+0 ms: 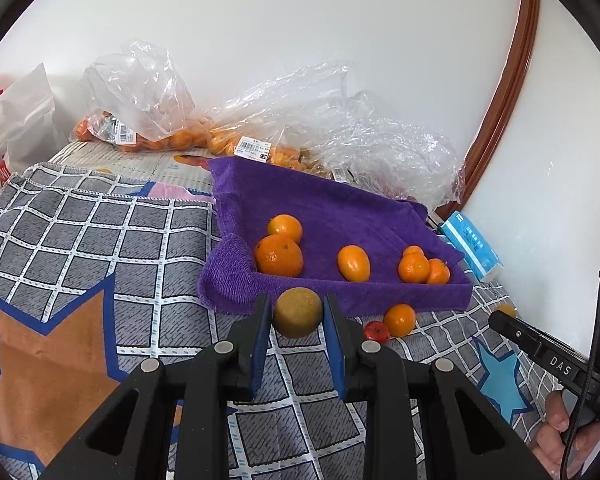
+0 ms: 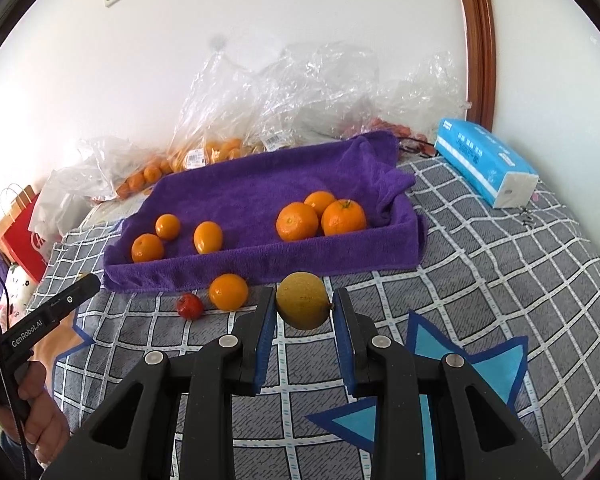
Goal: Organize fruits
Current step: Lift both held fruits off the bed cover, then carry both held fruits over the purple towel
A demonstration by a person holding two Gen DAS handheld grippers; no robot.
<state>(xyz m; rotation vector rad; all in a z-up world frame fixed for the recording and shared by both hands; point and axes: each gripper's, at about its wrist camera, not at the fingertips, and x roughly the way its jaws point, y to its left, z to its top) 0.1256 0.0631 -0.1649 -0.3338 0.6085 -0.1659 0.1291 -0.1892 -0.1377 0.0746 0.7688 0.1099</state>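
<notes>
My left gripper (image 1: 297, 312) is shut on a brown-green round fruit (image 1: 298, 312), held just in front of the purple towel tray (image 1: 340, 200). My right gripper (image 2: 304, 304) is shut on a yellow-green fruit (image 2: 303, 300), also in front of the tray's (image 2: 260, 184) near wall. Several oranges lie in the tray, such as a big one (image 1: 279, 255) at its left corner and a pair (image 2: 320, 216) at its right. One orange (image 2: 228, 291) and a small red fruit (image 2: 189, 306) lie on the bedspread by the tray's front.
Clear plastic bags of oranges (image 1: 140, 120) lie behind the tray against the white wall. A blue tissue pack (image 2: 488, 160) lies at the right. A red paper bag (image 2: 20, 224) stands at the left. The grey checked bedspread (image 2: 500, 260) surrounds the tray.
</notes>
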